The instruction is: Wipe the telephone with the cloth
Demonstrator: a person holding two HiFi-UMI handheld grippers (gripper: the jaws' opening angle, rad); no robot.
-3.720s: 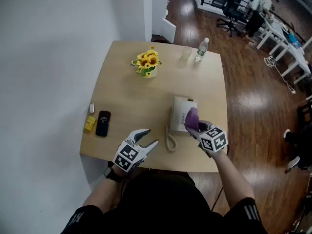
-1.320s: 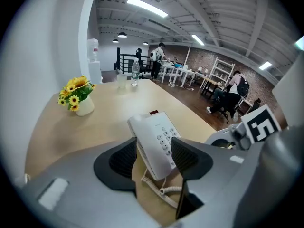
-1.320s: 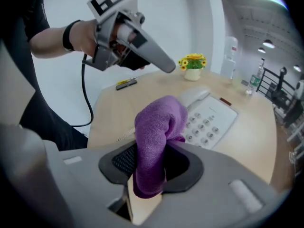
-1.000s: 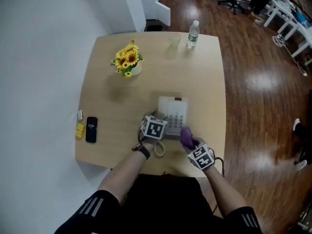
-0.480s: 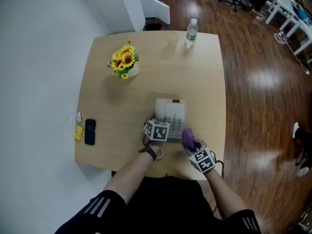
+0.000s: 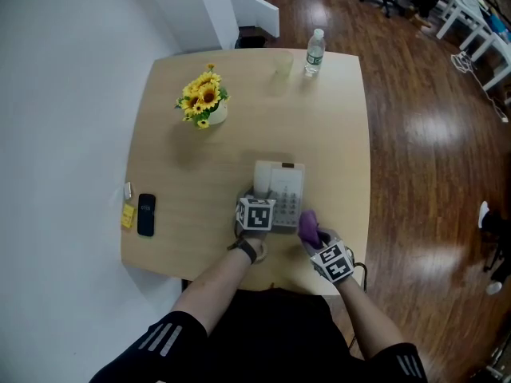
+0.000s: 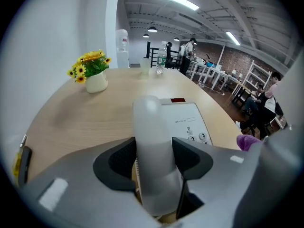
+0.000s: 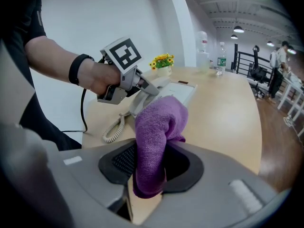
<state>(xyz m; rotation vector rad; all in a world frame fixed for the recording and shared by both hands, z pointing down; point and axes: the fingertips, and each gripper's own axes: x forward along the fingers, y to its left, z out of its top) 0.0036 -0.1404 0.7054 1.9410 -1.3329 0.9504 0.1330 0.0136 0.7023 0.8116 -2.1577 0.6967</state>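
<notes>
The pale grey telephone [image 6: 281, 185] lies near the table's front edge, its keypad [image 7: 195, 136] to the right of the handset. My left gripper [image 6: 257, 201] sits over the phone's left side. Its jaws have just been closing, and the pads now press both sides of the white handset [image 7: 152, 141]. The handset still rests along the base. My right gripper [image 6: 314, 234] hovers just right of the phone, shut on a bunched purple cloth [image 8: 156, 132] that sticks up between its pads. A coiled cord [image 8: 114, 129] trails from the phone toward me.
A vase of sunflowers [image 6: 204, 102] stands at the back left. A water bottle [image 6: 314, 52] and a glass [image 6: 283, 68] stand at the far edge. A black mobile phone [image 6: 145, 214] and a yellow item [image 6: 128, 214] lie at the left edge.
My left gripper came in from the front edge, sank onto the handset, and its jaws closed around it. The right gripper with the cloth has stayed beside the phone.
</notes>
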